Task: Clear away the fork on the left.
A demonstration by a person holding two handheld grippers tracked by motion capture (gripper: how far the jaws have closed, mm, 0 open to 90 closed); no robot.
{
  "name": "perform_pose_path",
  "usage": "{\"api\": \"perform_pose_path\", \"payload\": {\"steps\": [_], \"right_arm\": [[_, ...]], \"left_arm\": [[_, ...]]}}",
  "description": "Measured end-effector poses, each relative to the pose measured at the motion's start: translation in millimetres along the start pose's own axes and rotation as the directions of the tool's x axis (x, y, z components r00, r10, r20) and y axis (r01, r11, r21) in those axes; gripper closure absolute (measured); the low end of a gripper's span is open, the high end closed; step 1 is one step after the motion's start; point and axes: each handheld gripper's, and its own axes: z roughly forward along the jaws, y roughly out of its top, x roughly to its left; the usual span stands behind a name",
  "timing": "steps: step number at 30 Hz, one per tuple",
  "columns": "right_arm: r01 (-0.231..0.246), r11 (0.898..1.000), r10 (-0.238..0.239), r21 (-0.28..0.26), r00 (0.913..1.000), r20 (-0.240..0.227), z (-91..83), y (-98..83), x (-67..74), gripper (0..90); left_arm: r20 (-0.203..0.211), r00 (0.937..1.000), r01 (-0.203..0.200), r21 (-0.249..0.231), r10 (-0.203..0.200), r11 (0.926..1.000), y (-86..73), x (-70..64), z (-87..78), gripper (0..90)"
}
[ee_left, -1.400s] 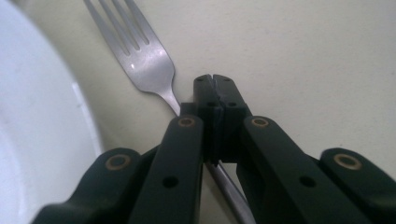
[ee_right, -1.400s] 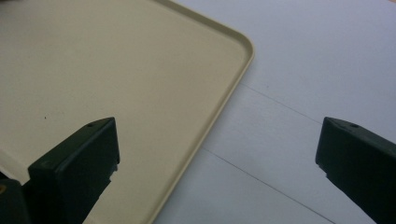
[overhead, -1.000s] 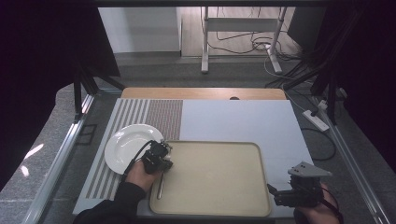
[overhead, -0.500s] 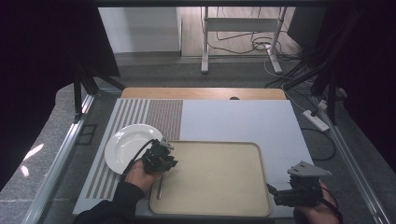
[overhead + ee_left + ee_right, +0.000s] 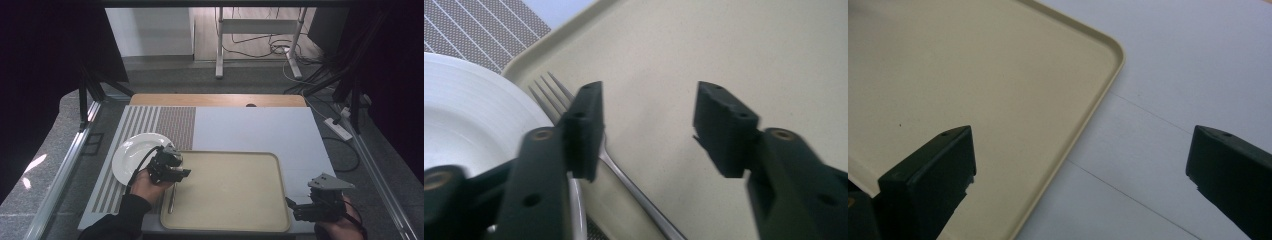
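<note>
Left claw just opened, fork released

fork: in tray, at its left edge | plate: left of tray, touching it | both on bench

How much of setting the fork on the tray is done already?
Mostly done, it seems. The silver metal fork lies along the left edge of the beige plastic tray, next to the round white plate. The left gripper has just been opening its jaws, and the fork sits beside one jaw, not pinched. Left to do: pulling that gripper away. The right gripper waits open by the tray's corner.
</note>
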Motion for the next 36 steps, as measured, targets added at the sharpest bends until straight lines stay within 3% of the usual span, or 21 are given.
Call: {"api": "perform_pose_path", "payload": {"steps": [5,6,10,15,17,19,30,36], "right_arm": [[0.005,1.0,-0.005,0.002,1.0,0.0,0.1,0.1,0.3,0.3],[0.006,1.0,-0.006,0.002,1.0,0.0,0.1,0.0,0.3,0.3],[0.007,1.0,-0.007,0.002,1.0,-0.002,0.1,0.0,0.4,0.3],[0.006,1.0,-0.006,0.003,1.0,-0.002,0.2,0.0,0.3,0.3],[0.006,1.0,-0.006,0.002,1.0,-0.001,0.1,0.0,0.4,0.3],[0.006,1.0,-0.006,0.002,1.0,-0.001,0.1,0.0,0.4,0.3],[0.002,1.0,-0.002,0.003,1.0,-0.004,0.2,0.0,0.2,0.3],[-0.001,1.0,0.001,0.002,1.0,-0.003,-0.1,-0.3,0.0,0.3]], "left_arm": [[0.002,1.0,0.008,-0.013,-0.008,0.9999,-1.0,1.1,-2.1,28.8],[-0.009,1.0,0.004,-0.014,-0.004,0.9999,-1.1,0.9,-2.6,20.2],[-0.037,0.9993,-0.001,-0.029,0.0,0.9996,-2.3,1.9,-6.7,9.6],[-0.024,0.9993,0.026,-0.071,-0.028,0.9972,-6.2,7.7,-17.5,2.4],[0.007,0.9991,0.043,-0.085,-0.043,0.9955,-10.6,12.2,-22.8,1.7],[0.013,0.9987,0.05,-0.092,-0.049,0.9945,-12.5,13.9,-24.9,1.7],[0.001,0.9979,0.065,-0.116,-0.065,0.9911,-25.1,21.6,-34.1,0.0],[-0.016,0.9983,0.053,-0.106,-0.055,0.9929,-29.1,21.8,-38.6,0.0]]}}
